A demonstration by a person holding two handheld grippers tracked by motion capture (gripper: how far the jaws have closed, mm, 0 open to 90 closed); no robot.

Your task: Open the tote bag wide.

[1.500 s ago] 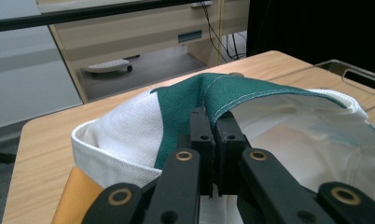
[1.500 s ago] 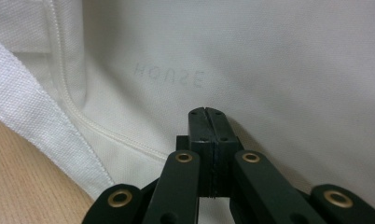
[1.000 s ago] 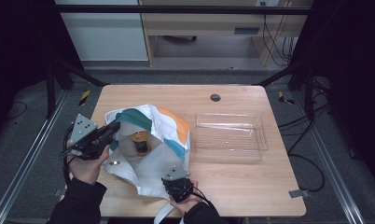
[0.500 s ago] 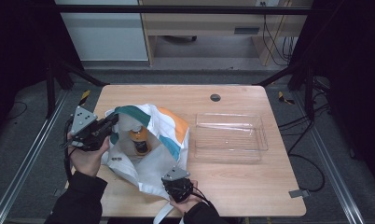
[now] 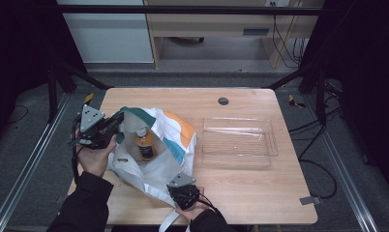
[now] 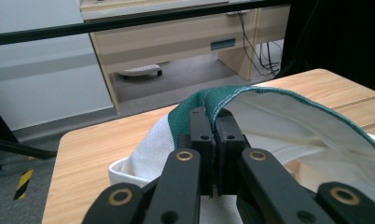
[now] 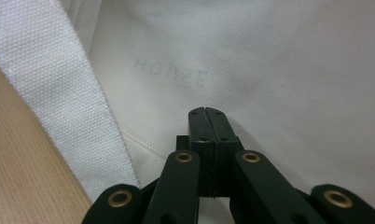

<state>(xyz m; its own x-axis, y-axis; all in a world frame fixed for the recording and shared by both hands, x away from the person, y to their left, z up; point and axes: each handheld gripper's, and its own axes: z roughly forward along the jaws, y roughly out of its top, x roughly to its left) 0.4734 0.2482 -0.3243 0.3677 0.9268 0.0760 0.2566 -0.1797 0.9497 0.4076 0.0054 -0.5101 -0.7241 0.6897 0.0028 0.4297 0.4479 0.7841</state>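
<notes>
Left claw (image 5: 116, 121), from the high view, clamped on the green-trimmed rim of a white canvas tote bag with teal and orange patches (image 5: 156, 159), holding its mouth agape over the pale wooden counter (image 5: 241, 193). Amber bottle with a dark label (image 5: 144, 144) upright inside. Right claw (image 5: 183, 189) shut at the bag's near edge. Clear rectangular plastic tray (image 5: 238, 142) just right of the bag.

Left gripper view: claw (image 6: 216, 122) pinched tight on the green hem (image 6: 195, 100).

Right gripper view: claw (image 7: 208, 114) closed against white fabric (image 7: 293, 79); whether cloth was nipped, impossible to tell.
</notes>
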